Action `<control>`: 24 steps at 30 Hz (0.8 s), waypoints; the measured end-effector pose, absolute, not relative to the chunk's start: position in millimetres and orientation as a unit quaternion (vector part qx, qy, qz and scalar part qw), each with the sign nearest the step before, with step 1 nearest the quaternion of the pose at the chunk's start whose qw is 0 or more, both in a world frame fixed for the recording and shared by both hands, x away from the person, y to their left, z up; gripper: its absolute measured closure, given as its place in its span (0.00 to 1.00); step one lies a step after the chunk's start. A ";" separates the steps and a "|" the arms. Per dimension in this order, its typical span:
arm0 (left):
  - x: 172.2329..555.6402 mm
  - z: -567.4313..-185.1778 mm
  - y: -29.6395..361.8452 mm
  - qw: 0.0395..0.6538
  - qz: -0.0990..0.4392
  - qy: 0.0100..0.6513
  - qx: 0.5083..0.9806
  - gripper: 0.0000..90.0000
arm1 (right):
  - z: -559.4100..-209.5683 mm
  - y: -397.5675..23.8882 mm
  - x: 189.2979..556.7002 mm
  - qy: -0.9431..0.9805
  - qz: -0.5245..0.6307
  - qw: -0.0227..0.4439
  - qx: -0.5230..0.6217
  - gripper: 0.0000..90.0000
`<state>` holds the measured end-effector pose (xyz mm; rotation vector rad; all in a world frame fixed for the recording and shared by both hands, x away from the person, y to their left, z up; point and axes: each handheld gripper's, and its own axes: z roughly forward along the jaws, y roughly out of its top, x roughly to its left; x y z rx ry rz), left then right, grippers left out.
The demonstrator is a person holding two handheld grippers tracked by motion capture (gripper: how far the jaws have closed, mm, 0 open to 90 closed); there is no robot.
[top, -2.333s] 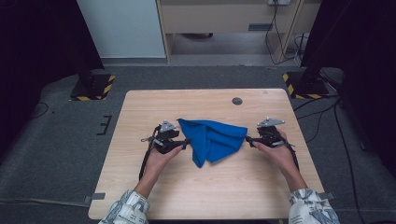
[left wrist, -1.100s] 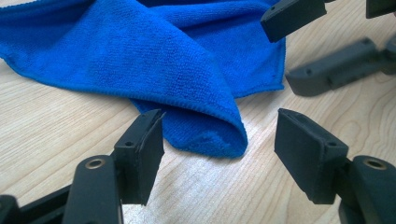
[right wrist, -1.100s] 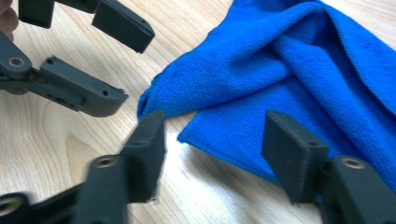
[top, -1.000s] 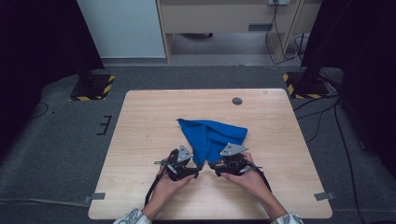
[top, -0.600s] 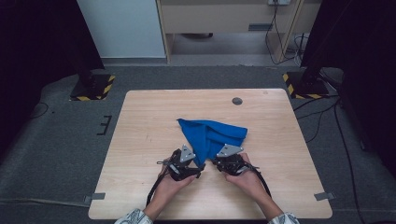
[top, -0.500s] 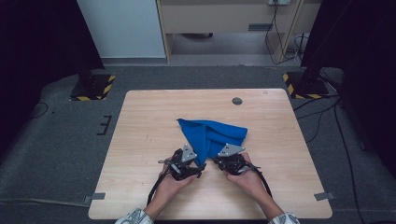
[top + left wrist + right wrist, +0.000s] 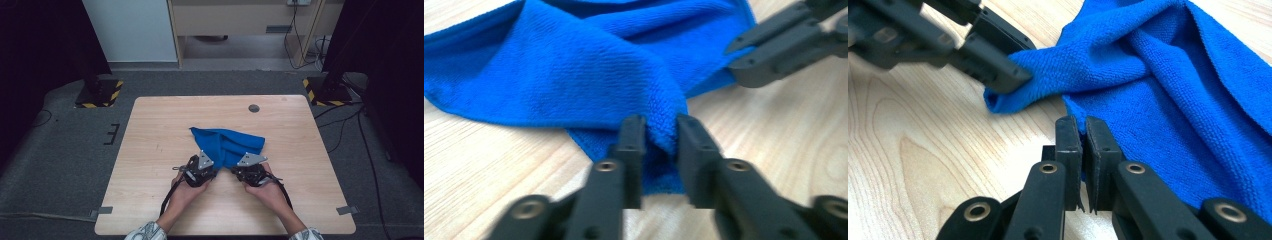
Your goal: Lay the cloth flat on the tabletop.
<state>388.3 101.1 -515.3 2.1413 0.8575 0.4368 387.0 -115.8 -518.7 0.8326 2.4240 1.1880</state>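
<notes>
Cloth (image 7: 227, 143) is the blue one, lying crumpled around the middle of the surface (image 7: 150, 150), a bit toward our side. We've got the left hand-held gripper (image 7: 209, 172) at its near-left corner and the right hand-held gripper (image 7: 235, 172) at its near-right edge, the two sitting just beside each other with the cloth's near tip between them.

In the left gripper view, the left hand-held gripper (image 7: 659, 135) has just been closing, and a bunched fold of cloth (image 7: 589, 70) sits squeezed between its two black jaws, so we'd call it clenched on the cloth. The other gripper's jaws show at the top right of that view, at the cloth's edge.

In the right gripper view, the right hand-held gripper (image 7: 1083, 132) has its jaws nearly pressed together, having just closed, with the cloth (image 7: 1173, 85) edge running in between them, so it's grasping the cloth too, just a thin bit of it. The left one shows at the top left there, biting a rounded corner.

Both of our hands rest low on the surface. A small dark round spot (image 7: 254, 108) sits on the wood toward the far edge, well apart from the cloth.
</notes>
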 end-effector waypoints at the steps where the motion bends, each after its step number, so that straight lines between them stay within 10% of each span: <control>1: 390.1 -514.9 101.3 0.391 0.170 0.339 0.839 0.90 | -518.4 -116.4 387.4 0.846 0.416 0.158 0.292 0.96; 24: 409.2 -495.8 153.6 0.431 0.163 0.408 0.788 0.96 | -499.3 -184.7 389.4 0.816 0.428 0.182 0.343 0.96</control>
